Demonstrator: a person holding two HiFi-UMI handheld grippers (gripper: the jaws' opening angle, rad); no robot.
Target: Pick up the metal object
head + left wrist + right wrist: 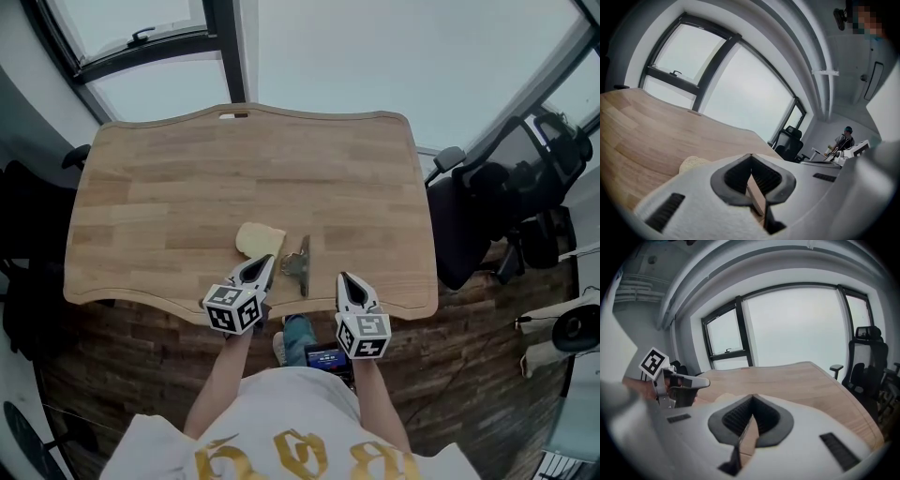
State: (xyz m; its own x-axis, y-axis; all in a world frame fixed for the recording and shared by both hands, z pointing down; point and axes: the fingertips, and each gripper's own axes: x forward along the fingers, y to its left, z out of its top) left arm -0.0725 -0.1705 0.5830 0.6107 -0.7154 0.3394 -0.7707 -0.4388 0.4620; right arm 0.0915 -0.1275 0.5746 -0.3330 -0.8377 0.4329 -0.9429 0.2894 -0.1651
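The metal object (298, 264), a small grey piece with a long thin stem, lies near the front edge of the wooden table (187, 187). A pale yellow sponge-like block (260, 240) sits just to its left and also shows as a pale lump (693, 163) in the left gripper view. My left gripper (266, 263) hovers just left of the metal object, jaws shut with nothing between them. To the right of the object my right gripper (343, 279) is also shut and holds nothing. Both gripper views hide the metal object behind their own jaws. The left gripper (670, 383) also shows in the right gripper view.
Black office chairs (487, 211) stand off the table's right side. Large windows (141, 42) run behind the far edge. A person (843, 138) stands far back in the room. The table's wavy front edge (309, 314) lies right under both grippers.
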